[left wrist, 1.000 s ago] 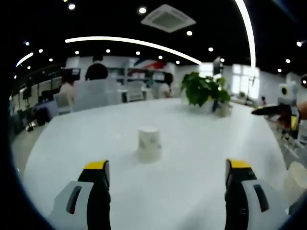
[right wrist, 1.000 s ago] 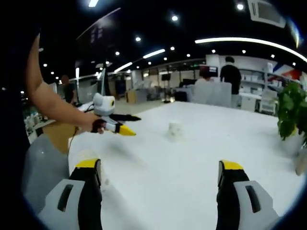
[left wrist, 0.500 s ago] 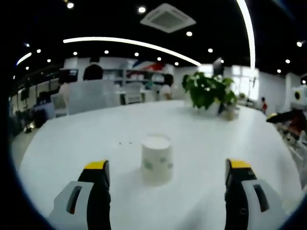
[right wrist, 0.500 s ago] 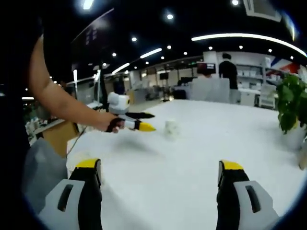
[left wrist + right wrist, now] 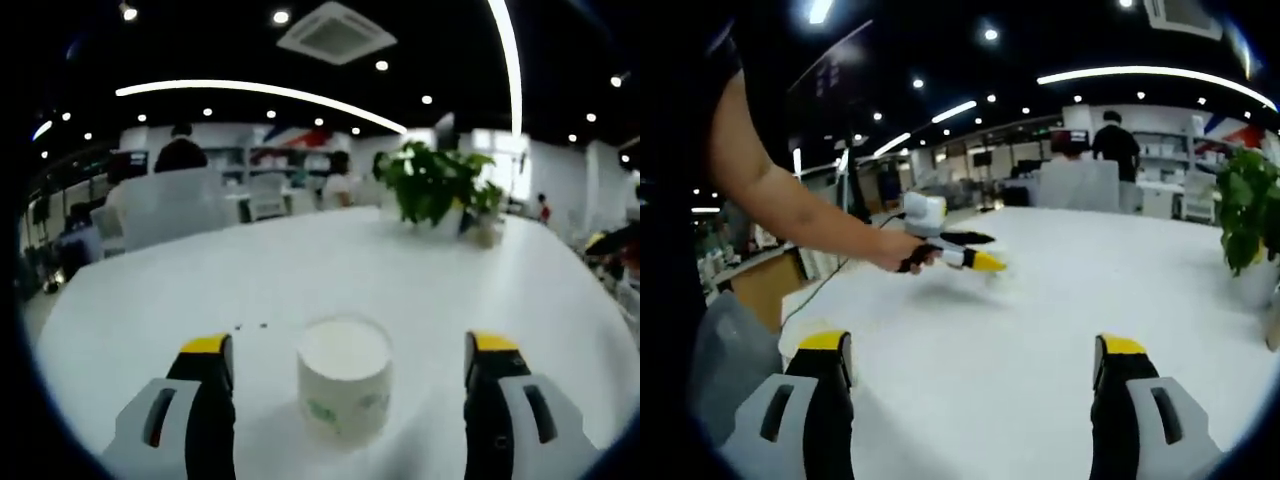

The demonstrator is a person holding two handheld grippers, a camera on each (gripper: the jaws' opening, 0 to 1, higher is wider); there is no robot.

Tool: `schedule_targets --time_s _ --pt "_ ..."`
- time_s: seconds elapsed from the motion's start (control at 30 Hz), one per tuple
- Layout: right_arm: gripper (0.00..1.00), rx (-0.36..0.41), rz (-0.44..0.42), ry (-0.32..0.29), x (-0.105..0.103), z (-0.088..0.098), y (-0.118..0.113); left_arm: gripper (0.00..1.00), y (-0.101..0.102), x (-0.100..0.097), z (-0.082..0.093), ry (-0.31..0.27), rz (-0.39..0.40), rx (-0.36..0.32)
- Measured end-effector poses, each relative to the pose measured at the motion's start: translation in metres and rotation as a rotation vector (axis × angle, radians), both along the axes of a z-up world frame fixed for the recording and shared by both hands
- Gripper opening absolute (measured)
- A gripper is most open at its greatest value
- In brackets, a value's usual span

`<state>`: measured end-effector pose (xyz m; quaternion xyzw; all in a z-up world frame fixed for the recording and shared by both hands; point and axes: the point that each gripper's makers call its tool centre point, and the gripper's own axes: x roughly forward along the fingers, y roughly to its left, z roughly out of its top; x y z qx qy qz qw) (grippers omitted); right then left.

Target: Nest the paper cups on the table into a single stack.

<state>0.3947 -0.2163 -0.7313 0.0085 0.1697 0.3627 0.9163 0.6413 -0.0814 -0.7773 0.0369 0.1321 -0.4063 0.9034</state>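
Left gripper (image 5: 343,375) is spread wide, a jaw on either side of a white paper cup (image 5: 344,390) with a faint green print near its base; cup stands upright, mouth up, on the white table (image 5: 300,270), between the jaws but touching neither; gaps visible on both sides; right gripper (image 5: 970,375) also spread wide with nothing between its jaws, bare tabletop ahead of it; in the right gripper view the left gripper (image 5: 970,252) comes in from the left at the end of a person's bare arm (image 5: 790,210), yellow tips out over the table and the cup mostly hidden behind them, a pale edge just showing; potted plant (image 5: 432,185) stands far back on the table, well apart from the cup; people and office chairs beyond the table edge, blurred; other cups for the stack I cannot make out here; handling judgement: paper cup is very light, thin-walled, crushes and ovals easily, slides on the smooth top if nudged from one side; best hold looks like mid-wall or a bit above, under the rolled rim where it is stiffest, jaws closing evenly and gently so the mouth stays round enough to nest; too much squeeze likely dents it; step in hand looks like closing on this cup, not yet done
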Motion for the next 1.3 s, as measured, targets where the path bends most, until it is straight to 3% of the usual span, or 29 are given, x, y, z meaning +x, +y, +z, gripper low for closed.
schedule_targets --time_s 0.33,0.77,1.3 --pt "0.99 -0.001 -0.006 0.012 0.002 -0.004 -0.003 0.82 -0.005 0.007 -0.009 -0.006 -0.021 0.023" --pt "0.98 0.004 0.0 0.023 -0.005 -0.005 0.005 0.41 0.003 -0.005 -0.013 0.016 -0.052 0.049" --pt "0.98 0.0 0.012 0.014 -0.014 0.005 0.007 0.4 0.003 -0.015 0.002 0.015 -0.08 0.05"
